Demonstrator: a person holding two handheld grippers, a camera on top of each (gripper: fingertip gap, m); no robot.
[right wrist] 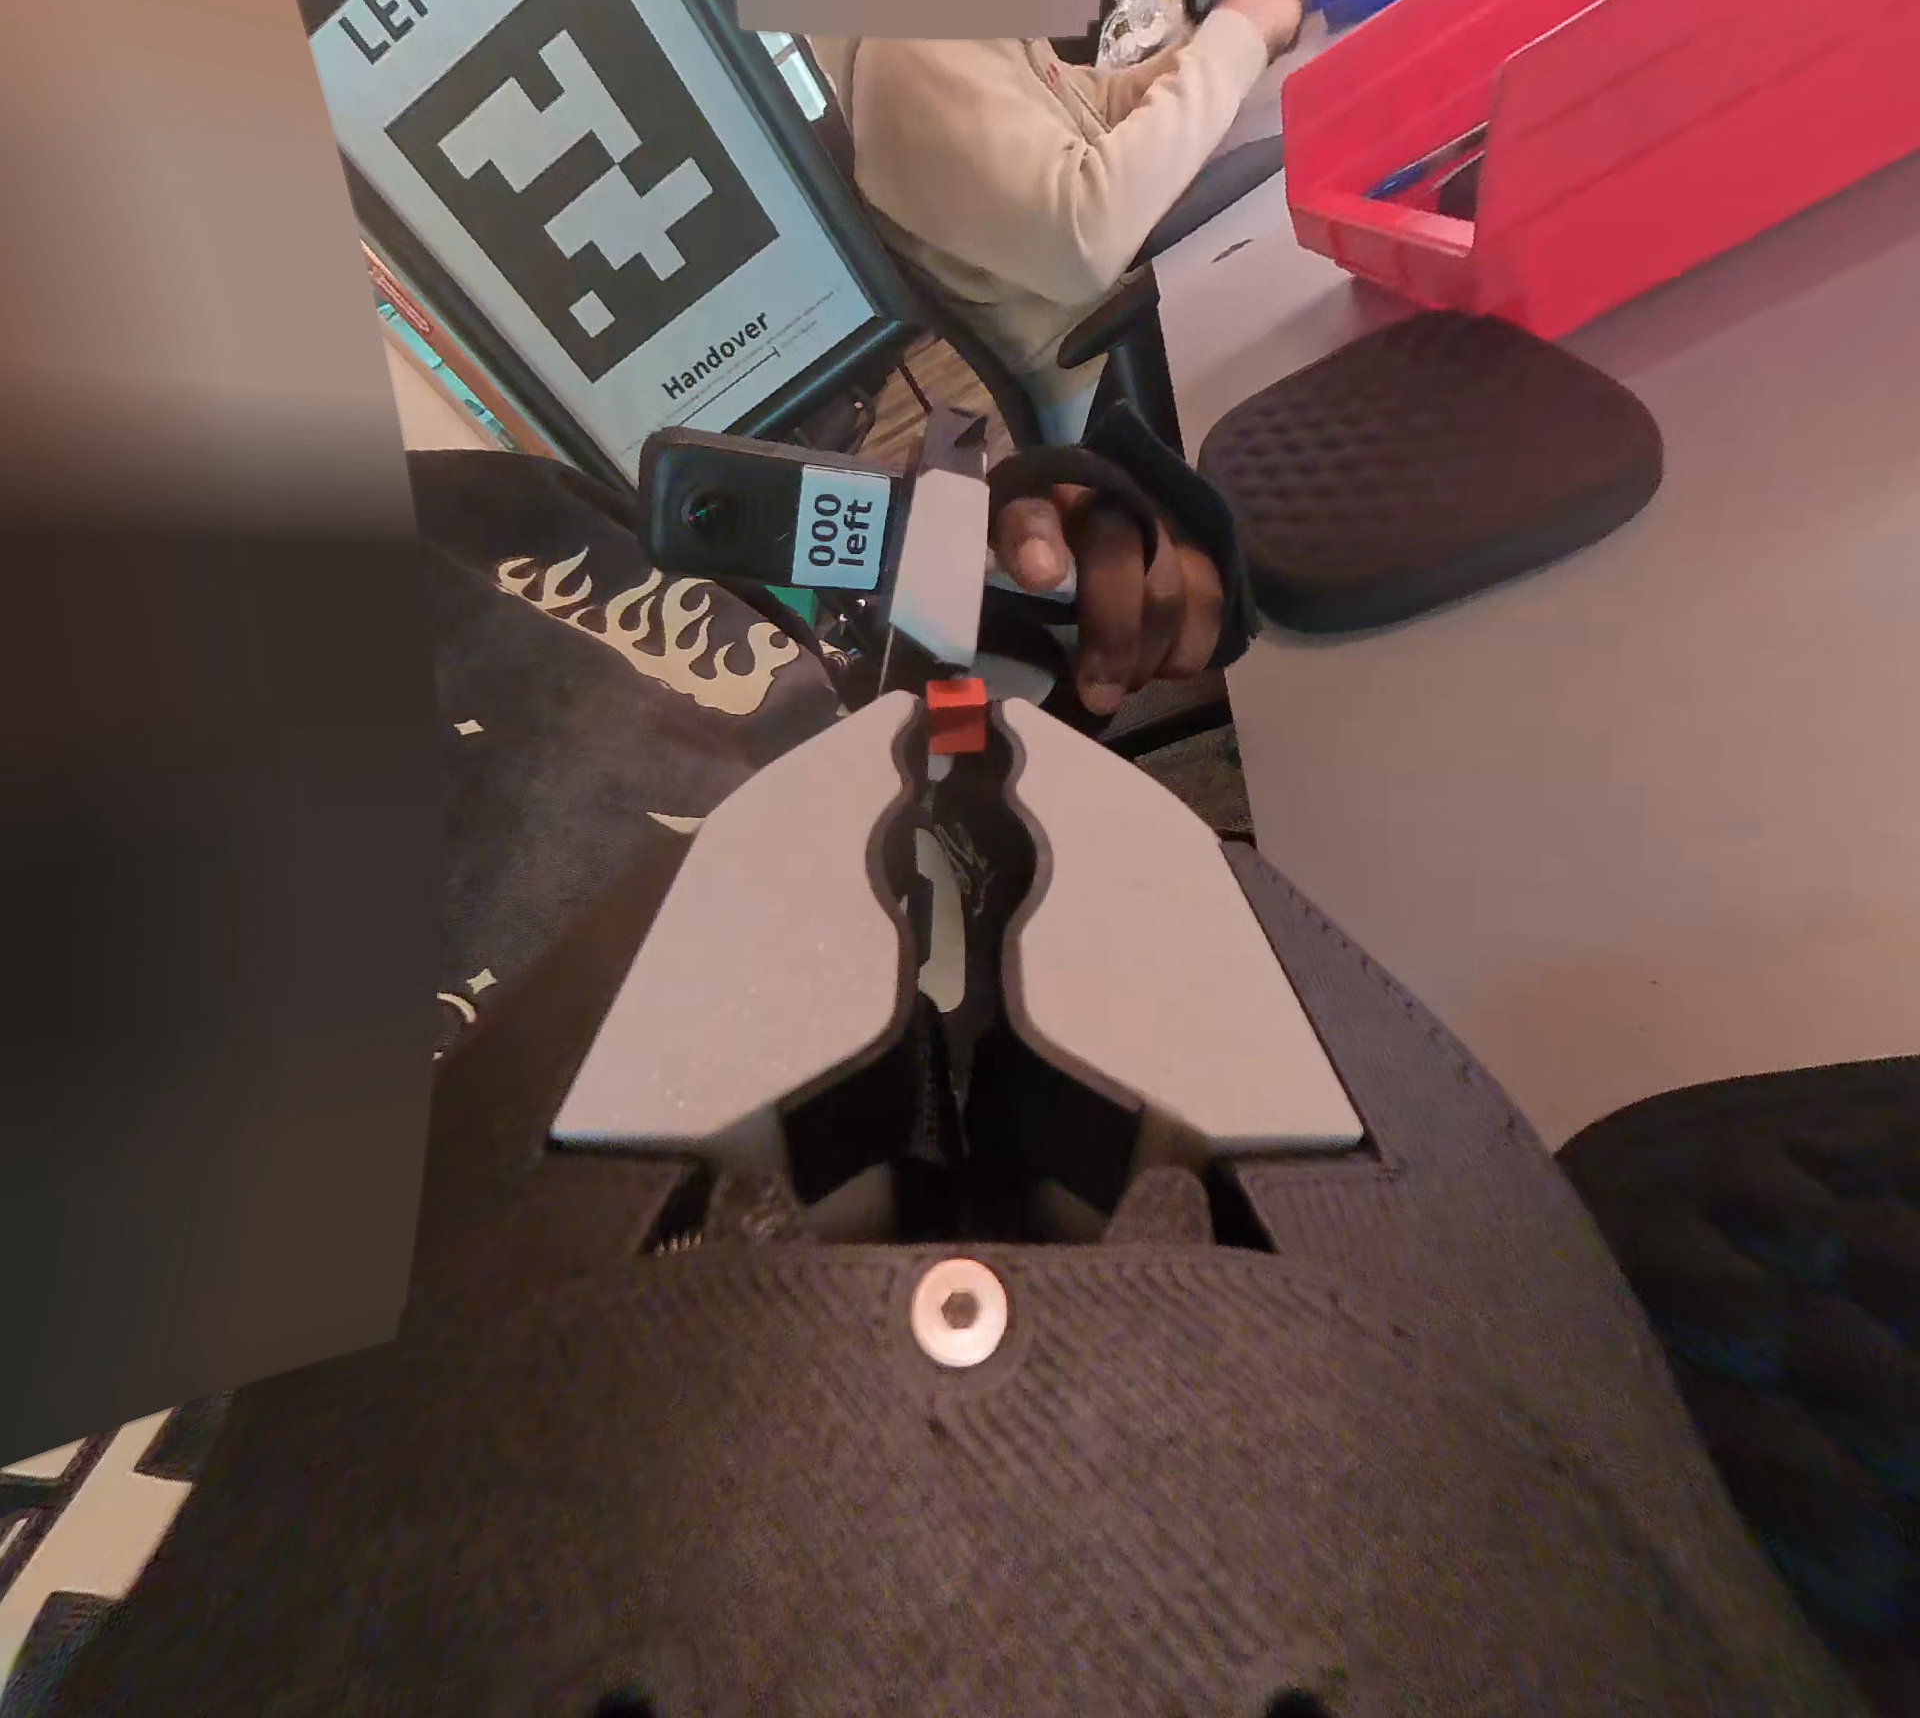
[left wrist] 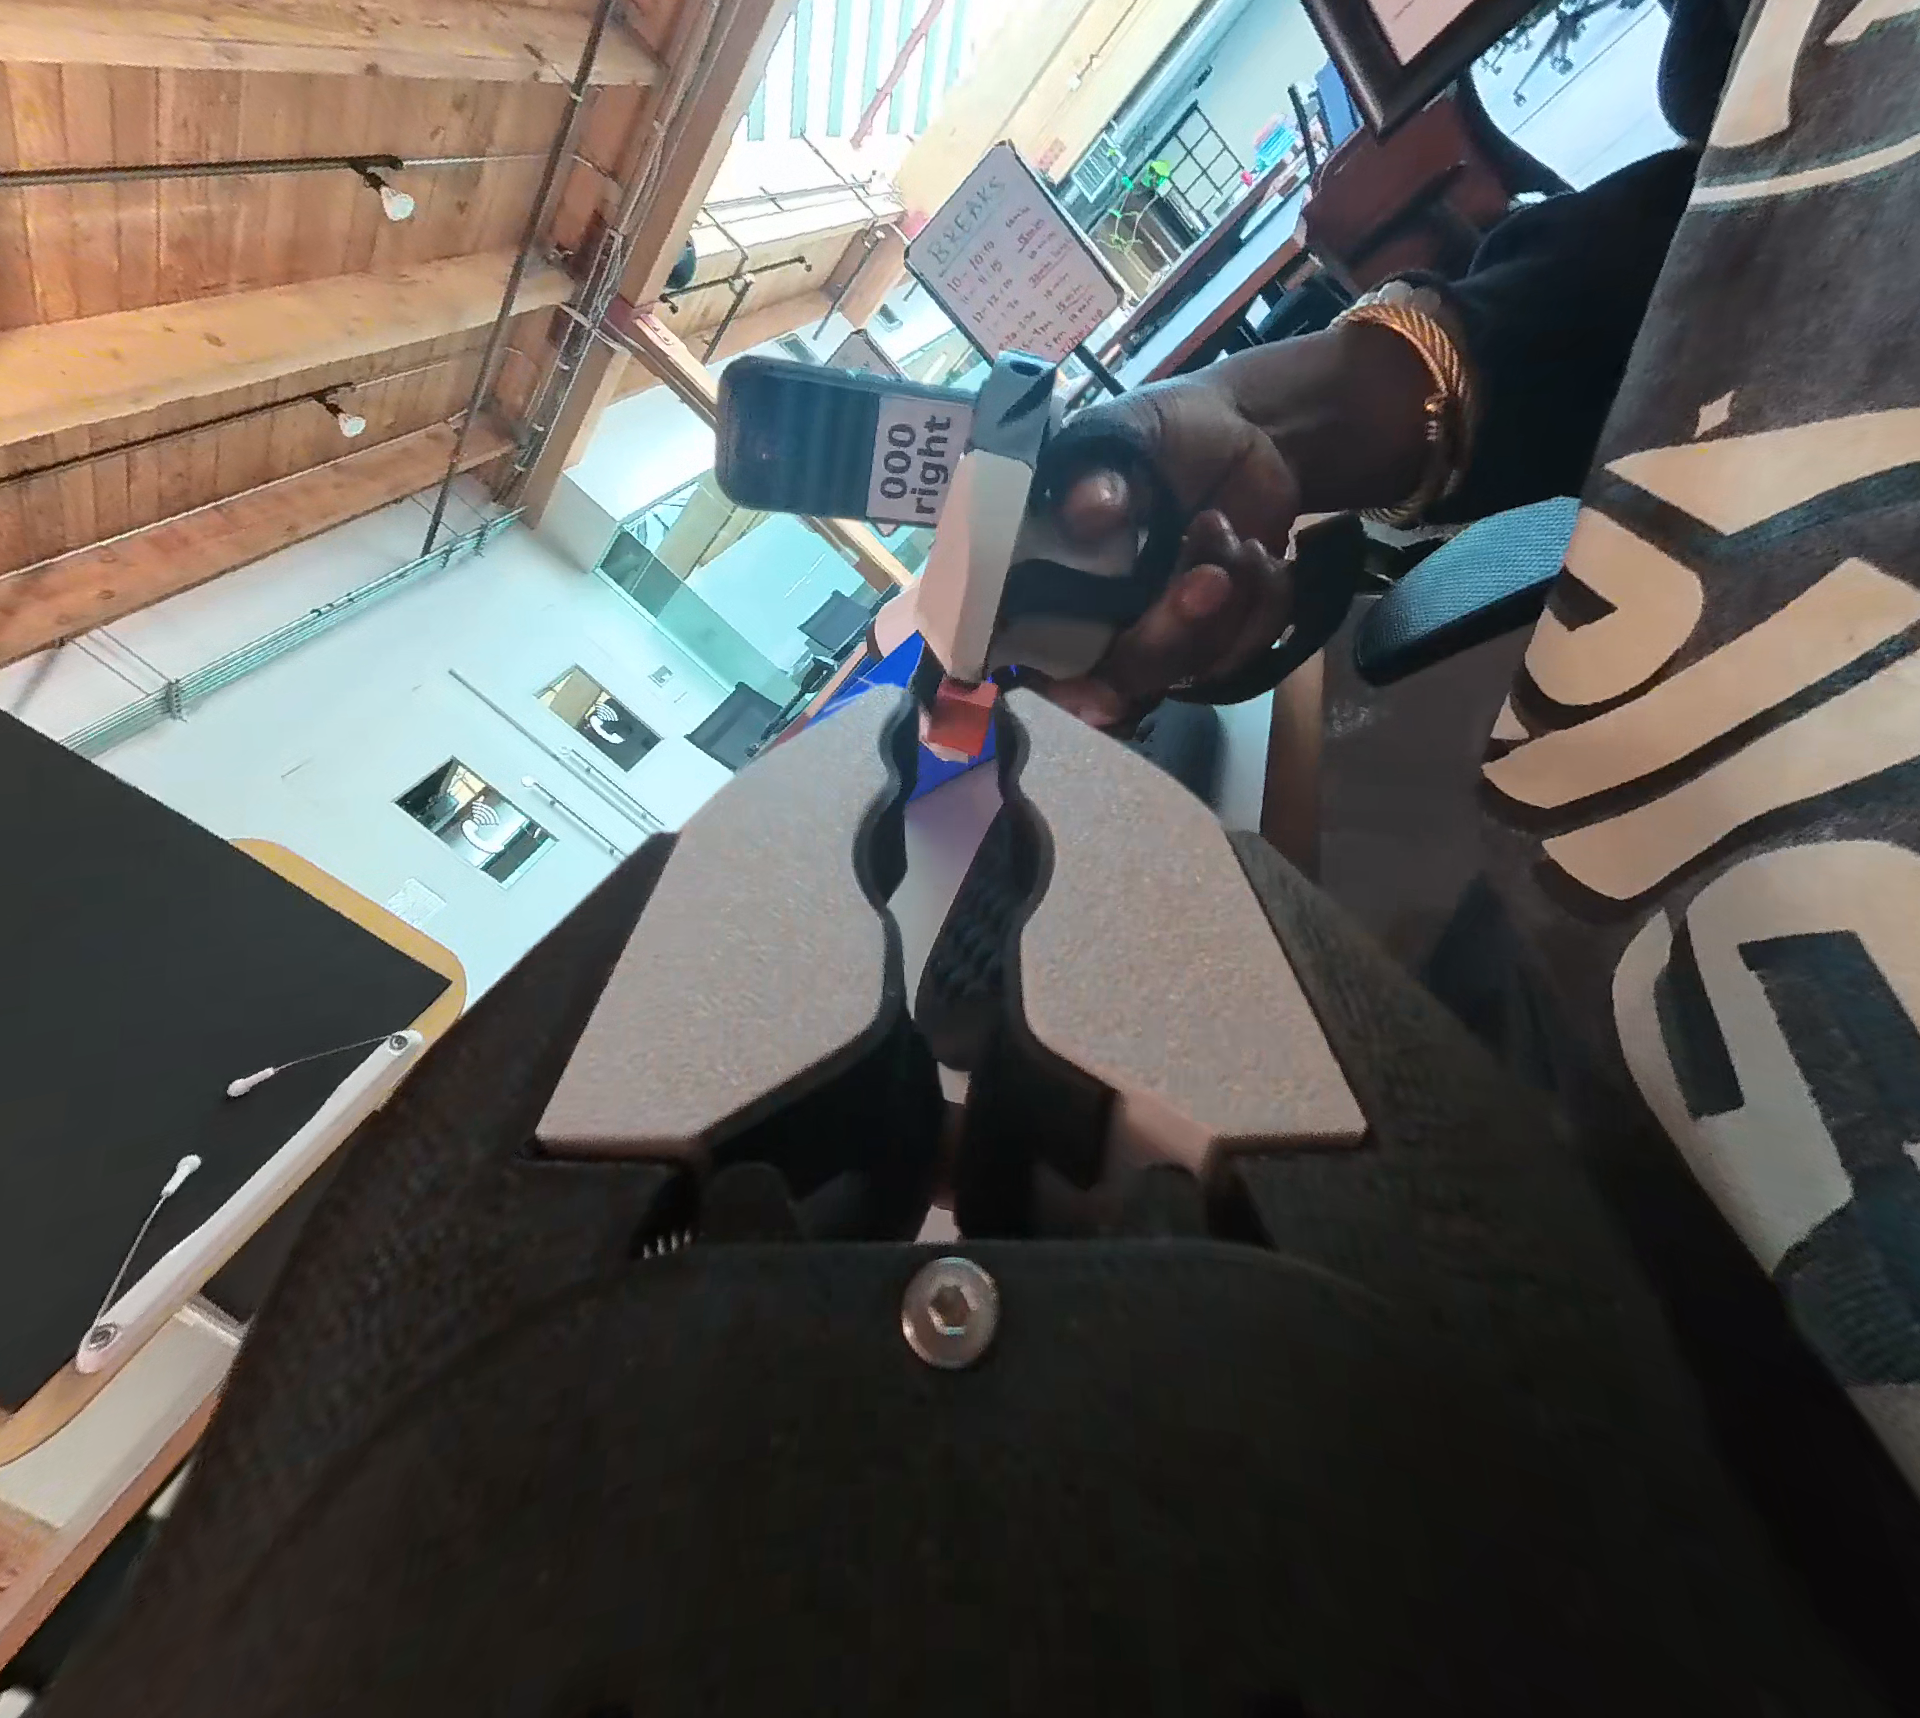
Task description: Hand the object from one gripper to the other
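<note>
A small red block (left wrist: 957,721) sits between the fingertips of my left gripper (left wrist: 958,712), whose jaws are closed to the block's width. My right gripper (left wrist: 968,666), held by a hand, meets the block's far end tip-first from above. In the right wrist view the same red block (right wrist: 956,718) sits between the tips of my right gripper (right wrist: 958,723), also closed to its width, and my left gripper (right wrist: 951,655) touches its far end. Both grippers appear shut on the block, held in the air in front of the person's body.
A black mat (left wrist: 156,993) with white cotton swabs lies on a table at the left. A framed marker sign (right wrist: 582,162), red bins (right wrist: 1610,110), a black chair armrest (right wrist: 1423,463) and a seated person in beige (right wrist: 1039,162) are beyond the grippers. Left and right tips are no more than a few centimetres apart.
</note>
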